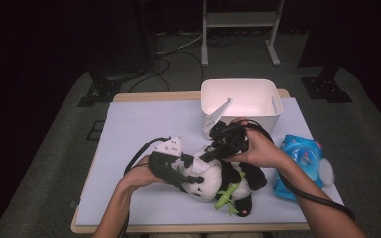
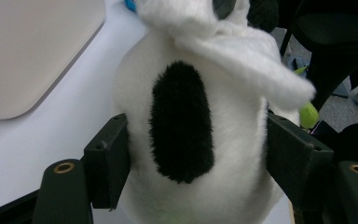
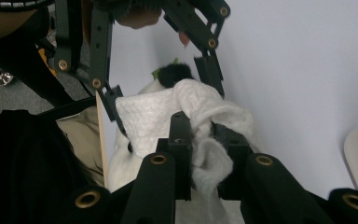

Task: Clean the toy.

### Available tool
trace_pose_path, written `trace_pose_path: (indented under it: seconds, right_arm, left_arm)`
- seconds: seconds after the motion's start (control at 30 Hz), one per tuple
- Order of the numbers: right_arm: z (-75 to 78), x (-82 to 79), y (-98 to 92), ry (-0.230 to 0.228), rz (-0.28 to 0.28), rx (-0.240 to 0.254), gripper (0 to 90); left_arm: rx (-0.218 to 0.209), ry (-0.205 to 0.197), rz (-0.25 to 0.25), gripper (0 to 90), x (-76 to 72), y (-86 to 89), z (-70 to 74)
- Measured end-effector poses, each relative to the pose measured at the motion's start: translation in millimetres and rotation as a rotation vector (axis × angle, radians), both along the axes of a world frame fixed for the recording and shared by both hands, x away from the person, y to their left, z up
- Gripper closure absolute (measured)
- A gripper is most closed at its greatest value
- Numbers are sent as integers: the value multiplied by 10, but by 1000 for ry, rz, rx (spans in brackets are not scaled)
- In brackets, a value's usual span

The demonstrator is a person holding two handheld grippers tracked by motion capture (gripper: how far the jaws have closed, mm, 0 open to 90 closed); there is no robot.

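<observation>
- A plush black-and-white panda toy (image 1: 213, 176) is seen lying on the pale lilac table mat (image 1: 144, 124), near the front edge, between the two hands.
- The left gripper (image 1: 181, 181) is closed on the panda's rounded white head, a pad pressed into the plush on each side in the left gripper view; the jaws stand fairly wide because the head is bulky.
- The right gripper (image 1: 213, 151) is nearly shut, a fold of white fleecy cloth (image 3: 200, 116) being pinched between its pads in the right gripper view; the cloth is draped over the toy's head.
- The work in hand is judged to be the wiping or dressing of the toy with the cloth.
- Risk: the cloth is held by a small fold only, so it could be pulled out of the pads if it snags on the plush.
- Risk: the soft head may be squeezed out of the left jaws if it is tugged sideways, and the toy would then roll.
- Risk: the two grippers are close together, so their linkages could be knocked against each other.
- Edges: the front edge of the table lies just beyond the toy's feet, and a slip toward it could send the toy off.
- A white rectangular plastic tub (image 1: 240, 101) stands behind the right hand, and a blue plastic packet (image 1: 300, 158) lies to its right; open room is left over the bare mat to the left and rear-left.
</observation>
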State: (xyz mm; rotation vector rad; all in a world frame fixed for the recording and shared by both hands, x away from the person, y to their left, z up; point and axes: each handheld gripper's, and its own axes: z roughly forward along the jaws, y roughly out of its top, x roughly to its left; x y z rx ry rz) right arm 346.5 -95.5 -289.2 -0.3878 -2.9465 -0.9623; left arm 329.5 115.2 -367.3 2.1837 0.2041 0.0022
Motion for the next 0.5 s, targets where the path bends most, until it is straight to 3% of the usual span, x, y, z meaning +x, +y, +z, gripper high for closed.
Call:
trace_pose_path:
  seconds: [0.23, 0.5]
  right_arm:
    - [0, 10, 147, 6, 22, -16, 784]
    - [-68, -22, -117, 24, -19, -23, 785]
  left_arm:
    - [-5, 4, 1, 285, -1, 23, -24]
    - [-1, 21, 6, 284, 12, 36, -41]
